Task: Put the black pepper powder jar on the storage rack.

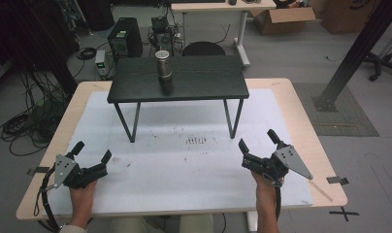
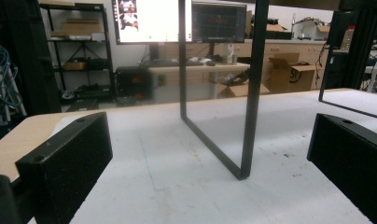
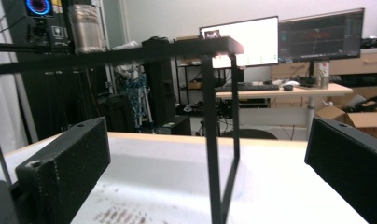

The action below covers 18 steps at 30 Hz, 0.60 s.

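A metal can point(image 1: 163, 64) stands upright on the small black table point(image 1: 194, 86), toward its far left part. Well short of that table, the left gripper point(image 1: 92, 152) and right gripper point(image 1: 257, 140) rest with jaws spread wide, both empty.

One metal cup point(image 1: 163, 65) on one small black table point(image 1: 194, 87) – two grippers, left point(image 1: 92, 155) and right point(image 1: 257, 141) – one white mat point(image 1: 184, 165).
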Tool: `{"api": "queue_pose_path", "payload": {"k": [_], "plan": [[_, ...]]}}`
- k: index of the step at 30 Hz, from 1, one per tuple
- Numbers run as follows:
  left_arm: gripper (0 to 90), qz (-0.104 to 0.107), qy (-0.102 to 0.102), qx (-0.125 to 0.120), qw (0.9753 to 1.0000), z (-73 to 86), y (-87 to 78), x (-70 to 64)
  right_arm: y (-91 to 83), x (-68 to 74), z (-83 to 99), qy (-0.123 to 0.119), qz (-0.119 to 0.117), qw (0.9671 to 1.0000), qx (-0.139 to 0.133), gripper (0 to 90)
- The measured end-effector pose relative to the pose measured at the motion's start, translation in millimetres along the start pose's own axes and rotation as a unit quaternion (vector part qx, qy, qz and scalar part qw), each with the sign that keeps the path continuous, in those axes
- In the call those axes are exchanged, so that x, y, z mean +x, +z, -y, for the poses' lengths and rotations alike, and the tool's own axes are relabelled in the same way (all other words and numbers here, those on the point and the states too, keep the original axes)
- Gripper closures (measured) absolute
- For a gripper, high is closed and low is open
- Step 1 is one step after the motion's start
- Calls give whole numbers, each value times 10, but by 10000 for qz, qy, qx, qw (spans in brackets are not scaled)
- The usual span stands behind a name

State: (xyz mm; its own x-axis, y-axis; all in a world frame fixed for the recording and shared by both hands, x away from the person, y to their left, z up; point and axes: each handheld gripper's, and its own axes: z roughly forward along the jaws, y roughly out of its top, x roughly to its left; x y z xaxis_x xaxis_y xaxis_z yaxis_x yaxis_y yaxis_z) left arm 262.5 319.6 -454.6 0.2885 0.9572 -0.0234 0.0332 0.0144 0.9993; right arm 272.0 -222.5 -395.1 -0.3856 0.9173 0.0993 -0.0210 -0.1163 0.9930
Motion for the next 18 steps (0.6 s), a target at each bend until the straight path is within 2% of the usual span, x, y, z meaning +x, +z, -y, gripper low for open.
{"api": "queue_pose_path", "payload": {"k": [4, 9, 13, 15, 18], "plan": [[4, -1, 2, -1, 10000, 0, 0, 0, -51, -58, 146, 34, 119, 9999, 64, 0], [4, 6, 3, 11, 10000, -1, 2, 0, -102, -107, 392, 16, 296, 9991, 317, 0], [4, 7, 3, 10, 10000, 0, 2, 0, -136, -119, 530, -24, 395, 9986, 364, 0], [4, 6, -4, 13, 10000, -1, 2, 1, -149, -109, 535, -83, 406, 9988, 263, 0], [4, 2, -1, 6, 10000, 0, 1, 0, -146, -90, 540, -202, 406, 9986, 275, 0]]}}
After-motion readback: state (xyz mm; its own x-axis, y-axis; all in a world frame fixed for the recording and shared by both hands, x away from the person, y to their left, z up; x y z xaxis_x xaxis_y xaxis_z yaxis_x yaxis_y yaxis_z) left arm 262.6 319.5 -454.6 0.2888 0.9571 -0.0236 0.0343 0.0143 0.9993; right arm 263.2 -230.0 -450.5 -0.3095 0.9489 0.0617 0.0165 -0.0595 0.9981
